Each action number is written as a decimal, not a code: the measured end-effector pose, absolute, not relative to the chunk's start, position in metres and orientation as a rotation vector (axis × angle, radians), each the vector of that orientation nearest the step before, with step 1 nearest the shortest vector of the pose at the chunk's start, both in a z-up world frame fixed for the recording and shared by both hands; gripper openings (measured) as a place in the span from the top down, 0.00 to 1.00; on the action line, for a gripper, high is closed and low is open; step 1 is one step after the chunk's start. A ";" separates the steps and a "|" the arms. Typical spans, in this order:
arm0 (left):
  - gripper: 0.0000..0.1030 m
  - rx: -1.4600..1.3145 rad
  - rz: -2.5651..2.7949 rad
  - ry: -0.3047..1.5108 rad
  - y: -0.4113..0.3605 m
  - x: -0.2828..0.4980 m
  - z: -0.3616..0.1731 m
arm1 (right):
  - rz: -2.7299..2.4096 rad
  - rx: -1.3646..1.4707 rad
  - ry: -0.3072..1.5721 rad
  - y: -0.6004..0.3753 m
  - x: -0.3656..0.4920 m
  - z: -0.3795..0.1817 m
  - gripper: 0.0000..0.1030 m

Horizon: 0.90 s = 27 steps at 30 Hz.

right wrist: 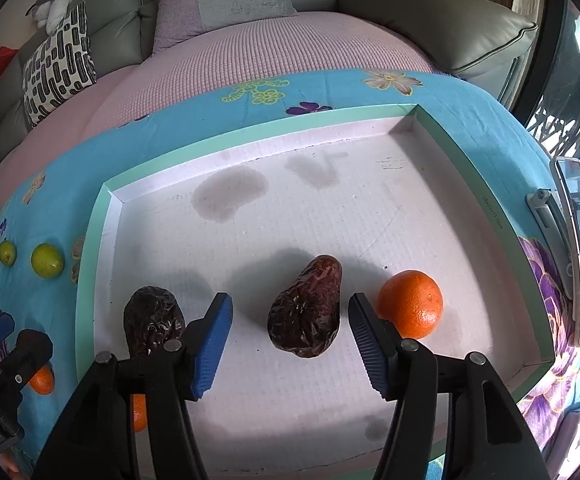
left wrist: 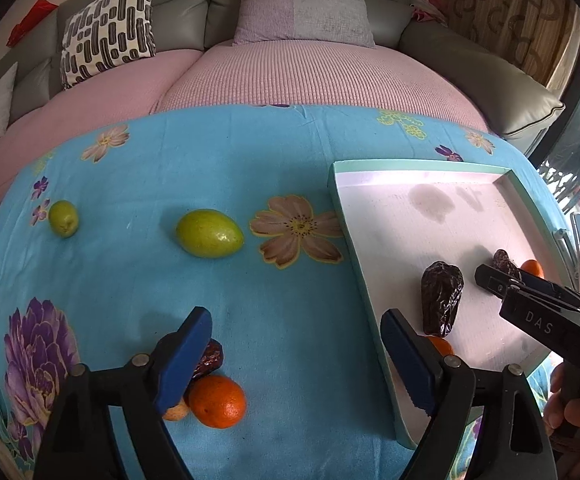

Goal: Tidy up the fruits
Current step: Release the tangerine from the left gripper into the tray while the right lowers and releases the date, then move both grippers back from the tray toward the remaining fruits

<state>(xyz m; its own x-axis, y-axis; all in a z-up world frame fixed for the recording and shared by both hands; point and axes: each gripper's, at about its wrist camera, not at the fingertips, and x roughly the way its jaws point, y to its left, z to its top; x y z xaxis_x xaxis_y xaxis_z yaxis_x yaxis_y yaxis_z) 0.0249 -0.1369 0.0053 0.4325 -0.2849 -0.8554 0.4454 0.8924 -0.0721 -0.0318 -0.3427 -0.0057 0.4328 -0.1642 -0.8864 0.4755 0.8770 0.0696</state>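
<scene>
Both pairs of jaws are standing apart and holding nothing: your right gripper (right wrist: 290, 344) is hanging over the tray (right wrist: 90, 248), straddling a date (right wrist: 307, 308), while your left gripper (left wrist: 297, 360) is hovering outside the tray. Closing now, you are risking nudging the orange (right wrist: 409, 304) just beside the right finger. Inside the tray are lying two dates and two oranges; outside it, two green fruits (left wrist: 209, 233), another orange (left wrist: 218, 402) and a date (left wrist: 210, 358) are waiting.

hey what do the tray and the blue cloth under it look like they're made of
The tray looks like matte cardboard or foam board: mint-green rim, white gridded floor with soaked-in grey stains. The blue cloth looks like soft printed cotton, with floral print and slight creases.
</scene>
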 end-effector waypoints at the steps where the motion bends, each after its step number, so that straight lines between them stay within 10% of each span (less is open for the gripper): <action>1: 0.03 0.173 -0.449 1.024 -0.136 0.026 0.005 | -0.408 0.330 1.053 -0.342 -0.031 -0.006 0.35; 11: 0.00 0.138 -0.372 1.051 -0.122 0.038 -0.006 | -0.383 0.298 1.024 -0.338 -0.031 -0.004 0.11; 27: 0.00 0.181 -0.345 0.964 -0.109 0.044 0.014 | -0.391 0.253 0.892 -0.328 -0.035 0.018 0.10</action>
